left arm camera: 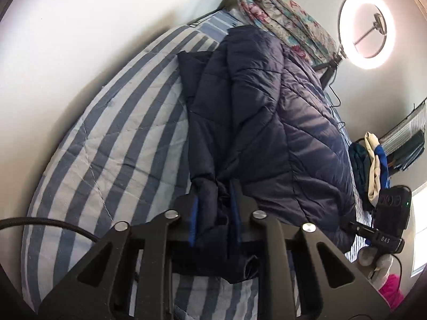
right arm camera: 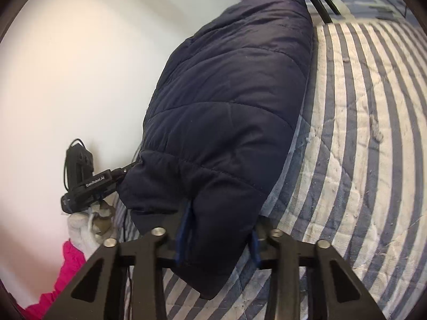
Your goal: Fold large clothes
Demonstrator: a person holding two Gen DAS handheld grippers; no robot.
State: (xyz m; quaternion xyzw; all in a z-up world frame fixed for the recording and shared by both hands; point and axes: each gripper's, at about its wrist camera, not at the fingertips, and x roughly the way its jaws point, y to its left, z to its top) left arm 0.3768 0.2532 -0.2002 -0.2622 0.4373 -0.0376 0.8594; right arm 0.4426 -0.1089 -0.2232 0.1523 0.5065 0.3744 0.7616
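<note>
Right up against the lens, the left gripper [left arm camera: 213, 208] is clamped narrow on a bunched edge of the navy puffer jacket [left arm camera: 256, 122], fabric squeezed between its blue pads. Same deal with the right gripper [right arm camera: 217, 232], pinching a thicker fold of the jacket [right arm camera: 229, 101] at the hem. The jacket itself is lying lengthwise on the bed [left arm camera: 106, 138], running from the grippers up toward 12 o'clock. Striped blue and white bedding sits under it. At 1 o'clock in the left view there's a floral quilt [left arm camera: 283, 18] rolled up, and a ring light [left arm camera: 367, 28] glowing beside it. Pink cloth [right arm camera: 72, 264] at 8 o'clock in the right view
</note>
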